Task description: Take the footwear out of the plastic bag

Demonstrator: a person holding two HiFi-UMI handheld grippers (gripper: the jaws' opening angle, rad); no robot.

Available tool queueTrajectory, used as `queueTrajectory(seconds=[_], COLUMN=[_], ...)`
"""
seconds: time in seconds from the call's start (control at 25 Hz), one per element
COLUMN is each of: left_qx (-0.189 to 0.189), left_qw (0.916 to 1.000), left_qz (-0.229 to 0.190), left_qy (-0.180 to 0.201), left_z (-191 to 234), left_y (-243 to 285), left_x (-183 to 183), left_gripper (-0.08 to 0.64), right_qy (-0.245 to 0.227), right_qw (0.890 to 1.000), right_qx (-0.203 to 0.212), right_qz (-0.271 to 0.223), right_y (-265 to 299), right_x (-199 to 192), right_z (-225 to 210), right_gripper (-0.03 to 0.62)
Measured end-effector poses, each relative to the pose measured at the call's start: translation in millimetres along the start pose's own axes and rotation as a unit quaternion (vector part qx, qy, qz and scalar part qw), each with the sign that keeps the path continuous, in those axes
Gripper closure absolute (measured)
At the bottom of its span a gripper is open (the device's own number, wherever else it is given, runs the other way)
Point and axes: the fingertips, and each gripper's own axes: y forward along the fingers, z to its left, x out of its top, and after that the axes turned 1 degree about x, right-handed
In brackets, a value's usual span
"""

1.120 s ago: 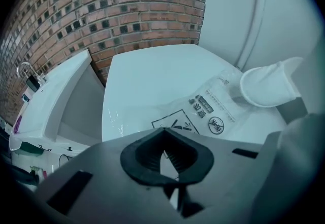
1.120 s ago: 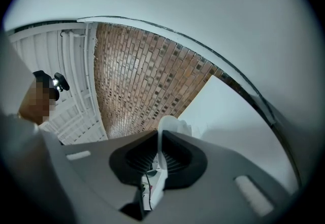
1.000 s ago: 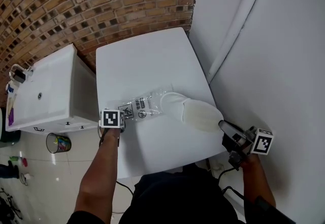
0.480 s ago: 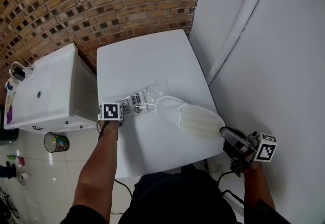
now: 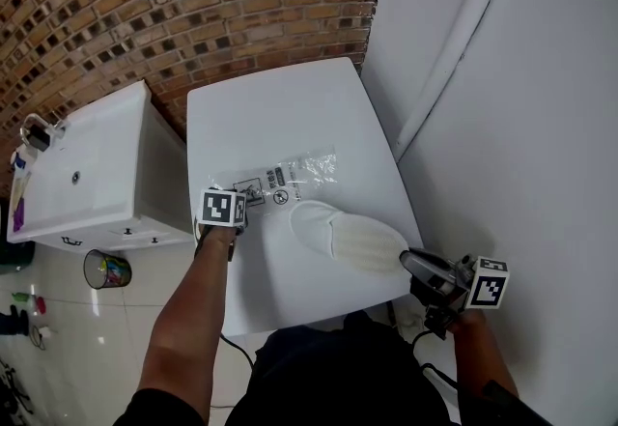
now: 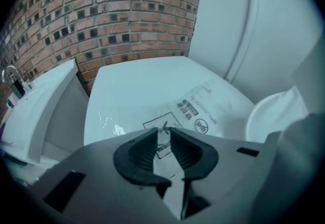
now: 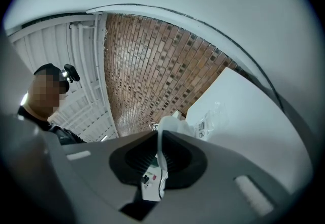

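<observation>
White slipper (image 5: 352,241), one, clear plastic bag (image 5: 280,181), one

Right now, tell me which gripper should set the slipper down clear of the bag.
Right. The right gripper is shut on the slipper's edge, and the slipper lies out of the bag. The left gripper is at the bag, its jaws opening with the bag's edge between them.

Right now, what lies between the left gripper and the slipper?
Head view: only bare table. The left gripper, jaws opening, straddles an edge of the plastic bag.
</observation>
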Motion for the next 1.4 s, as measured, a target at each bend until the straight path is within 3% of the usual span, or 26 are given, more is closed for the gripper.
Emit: queueTrajectory(seconds=[0.08,0.28,0.44,0.6,0.68,0.8,0.96,1.12,1.4], left_qx=[-0.024,-0.060,-0.082,-0.102,-0.109,-0.124,-0.133,-0.142,-0.175], left_qw=[0.9993,0.9939,0.9894,0.9879,0.9877,0.9866,0.9876,0.9870,0.9820], left_qz=[-0.027,-0.089,-0.117,-0.114,-0.111,-0.105,-0.082,-0.073,-0.072], left_qy=[0.010,0.025,0.026,0.027,0.014,-0.018,-0.014,-0.016,-0.008], left_z=[-10,-28,-45,-66,-77,-92,-107,-114,-120], left_y=[-7,-43,-82,-118,-133,-151,-164,-169,-173], left_x=[9,22,9,-23,-43,-74,-113,-133,-146], left_gripper=[0.397,0.396,0.464,0.545,0.552,0.552,0.552,0.552,0.552], right_qy=[0.005,0.015,0.035,0.079,0.094,0.096,0.085,0.054,0.013], right_qw=[1.000,0.999,0.996,0.989,0.986,0.986,0.986,0.976,0.956], right_qx=[0.006,0.023,0.050,0.082,0.082,0.046,-0.051,-0.140,-0.247], right_qz=[0.009,0.033,0.059,0.092,0.109,0.129,0.135,0.161,0.157], right_y=[5,17,34,57,69,81,83,82,72], right_x=[-6,-18,-29,-47,-60,-73,-80,-89,-100], right_z=[1,1,3,-3,-14,-43,-90,-121,-155], right_gripper=[0.561,0.561,0.560,0.560,0.560,0.560,0.557,0.543,0.520])
